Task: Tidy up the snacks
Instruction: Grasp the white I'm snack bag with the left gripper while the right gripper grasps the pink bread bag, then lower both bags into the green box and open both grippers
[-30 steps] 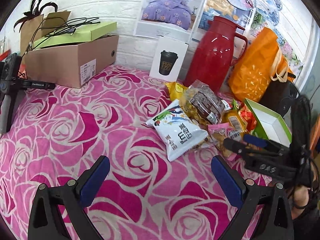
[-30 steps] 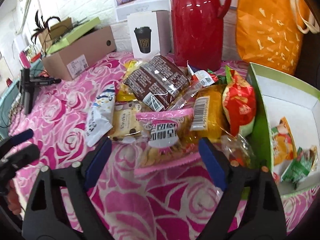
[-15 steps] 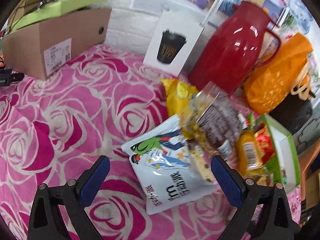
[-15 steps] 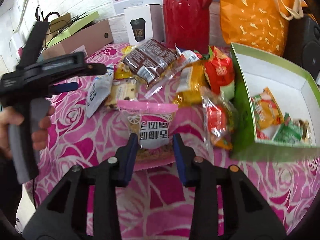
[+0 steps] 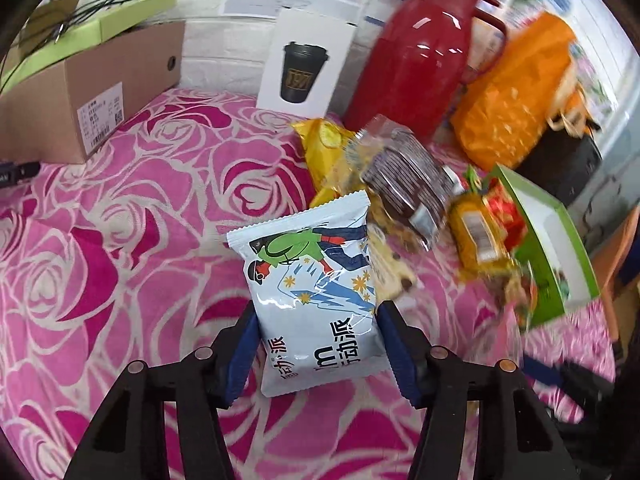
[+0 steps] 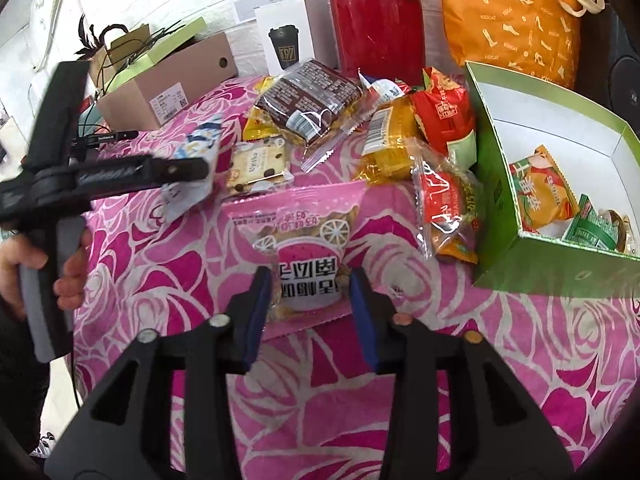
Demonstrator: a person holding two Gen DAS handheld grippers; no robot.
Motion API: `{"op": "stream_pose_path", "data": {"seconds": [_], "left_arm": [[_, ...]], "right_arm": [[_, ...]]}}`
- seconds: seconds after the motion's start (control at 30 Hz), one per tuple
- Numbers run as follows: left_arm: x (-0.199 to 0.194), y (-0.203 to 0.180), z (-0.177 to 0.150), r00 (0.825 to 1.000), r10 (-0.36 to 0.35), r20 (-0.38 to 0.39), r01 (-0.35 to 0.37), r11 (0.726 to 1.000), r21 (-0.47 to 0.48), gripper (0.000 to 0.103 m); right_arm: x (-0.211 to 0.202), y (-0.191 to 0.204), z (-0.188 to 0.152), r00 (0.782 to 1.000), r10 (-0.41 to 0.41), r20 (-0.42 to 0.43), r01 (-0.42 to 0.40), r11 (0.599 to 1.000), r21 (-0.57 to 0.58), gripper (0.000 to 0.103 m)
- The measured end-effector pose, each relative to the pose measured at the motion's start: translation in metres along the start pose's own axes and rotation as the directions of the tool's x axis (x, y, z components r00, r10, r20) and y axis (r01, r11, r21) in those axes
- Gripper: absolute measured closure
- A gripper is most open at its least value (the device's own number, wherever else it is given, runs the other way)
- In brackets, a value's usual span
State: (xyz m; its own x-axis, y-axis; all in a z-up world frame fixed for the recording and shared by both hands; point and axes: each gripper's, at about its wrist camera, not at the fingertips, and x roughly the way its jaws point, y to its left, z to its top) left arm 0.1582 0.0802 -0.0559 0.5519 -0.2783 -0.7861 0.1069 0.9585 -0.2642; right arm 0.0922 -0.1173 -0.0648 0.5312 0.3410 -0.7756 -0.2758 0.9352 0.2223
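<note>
Step in hand: both grippers are taking a packet each from the heap of snacks on the rose-patterned table cover (image 5: 120,240), to go, I'd judge, into the green box (image 6: 516,260) at the table's right side.
Left gripper (image 5: 316,344): jaws closing round the near end of the white-and-blue packet (image 5: 316,288); the blue pads sit right at its two edges, and I can't tell whether they press yet.
Right gripper (image 6: 310,304): jaws opening a little, with the pink packet (image 6: 304,240) between them; the pads look to be touching its sides, so I take it as pinched.
Where the snacks are: the white-and-blue packet lies on the left fringe of the heap, toward the table's middle; the pink packet lies at the near edge of the heap, left of the green box. The brown packet (image 6: 310,98) tops the heap in front of the red jug (image 6: 372,12). A few packets already lie in the box.
Next move: each grip has to firm up first; these puffy bags could slip. Then lift, carry right and release over the box.
Changed since a second ago: the left jaws were spread wide over bare cloth, well short of the white-and-blue packet; now they straddle it. The right jaws stood wide too, and have narrowed onto the pink packet.
</note>
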Motion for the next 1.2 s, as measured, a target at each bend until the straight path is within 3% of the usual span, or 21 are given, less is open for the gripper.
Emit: {"op": "stream_pose_path", "data": {"seconds": [0.13,0.27,0.47,0.63,0.67,0.73,0.77,1.03,1.2], "left_arm": [[-0.003,0.002,-0.006,0.997,0.081,-0.004,-0.08,0.997,0.017,0.041],[-0.005,0.014,-0.006,0.999,0.04,-0.007,-0.04,0.999,-0.036,0.04],[0.004,0.004,-0.011,0.997,0.065,-0.04,-0.064,0.998,0.018,0.035],[0.019,0.003,-0.009,0.994,0.088,-0.058,-0.087,0.996,0.028,0.036],[0.021,0.004,-0.009,0.994,0.082,-0.066,-0.081,0.996,0.022,0.039],[0.019,0.003,-0.011,0.995,0.08,-0.057,-0.079,0.997,0.022,0.044],[0.016,0.001,-0.011,0.995,0.086,-0.054,-0.085,0.996,0.031,0.045],[-0.036,-0.029,-0.009,0.996,0.078,0.053,-0.084,0.989,0.125,0.046],[-0.059,-0.066,0.003,0.993,0.001,0.114,-0.021,0.984,0.179,0.046]], "right_arm": [[0.004,0.001,0.0,1.0,-0.016,-0.003,0.016,1.0,0.003,0.05],[0.005,-0.002,0.0,1.0,-0.012,-0.004,0.012,1.0,0.014,0.049],[0.013,-0.004,-0.001,0.999,-0.034,-0.015,0.034,0.999,0.025,0.045],[0.019,-0.007,0.0,1.0,-0.028,-0.012,0.028,0.999,0.031,0.043],[0.02,-0.008,0.0,1.0,-0.021,-0.008,0.021,0.999,0.037,0.046],[0.015,-0.007,0.001,1.0,0.022,0.011,-0.023,0.999,0.039,0.069],[0.011,-0.006,0.002,1.0,0.021,0.018,-0.022,0.999,0.039,0.071],[-0.037,-0.002,0.009,0.99,0.053,0.132,-0.057,0.998,0.028,0.072],[-0.072,-0.025,0.017,0.977,0.015,0.213,-0.032,0.997,0.076,0.072]]}}
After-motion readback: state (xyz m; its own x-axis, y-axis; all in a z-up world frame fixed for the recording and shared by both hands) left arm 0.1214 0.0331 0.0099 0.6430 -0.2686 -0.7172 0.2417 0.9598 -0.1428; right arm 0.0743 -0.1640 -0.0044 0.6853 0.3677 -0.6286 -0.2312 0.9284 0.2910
